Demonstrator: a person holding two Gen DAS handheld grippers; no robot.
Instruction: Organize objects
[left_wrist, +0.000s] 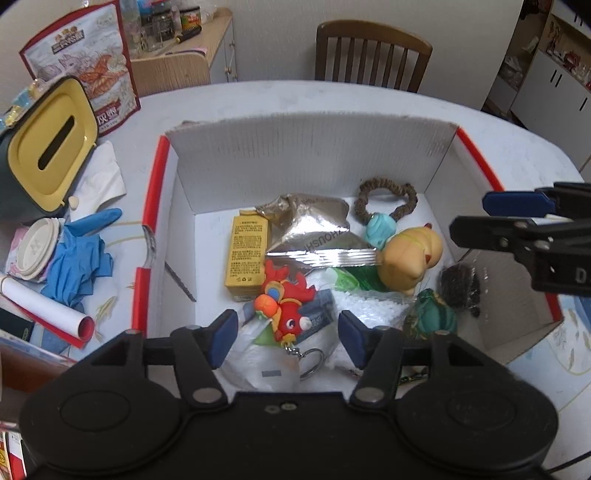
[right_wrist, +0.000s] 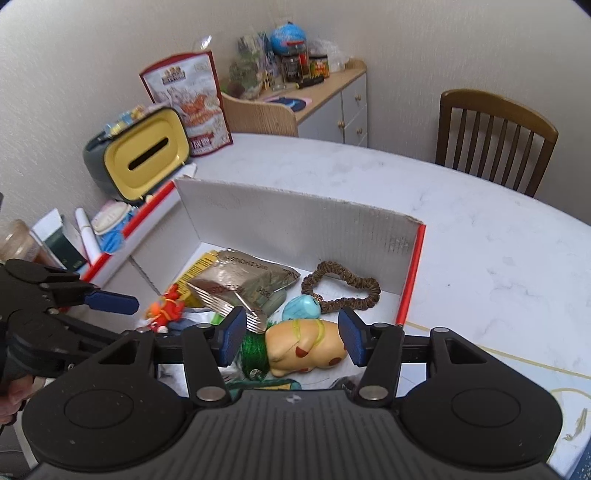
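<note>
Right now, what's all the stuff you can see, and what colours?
cardboard box: one, white with red edges, on the table
red fish keyring: one, in the box
yellow carton: one, in the box
foil pouch: one, silver, in the box
brown scrunchie: one, in the box
yellow squishy toy: one, in the box
blue gloves: blue, left of the box
tissue holder: one, yellow and grey, on the table
wooden chair: one, brown, behind the table
left gripper: black, blue fingers, open
right gripper: black, open
</note>
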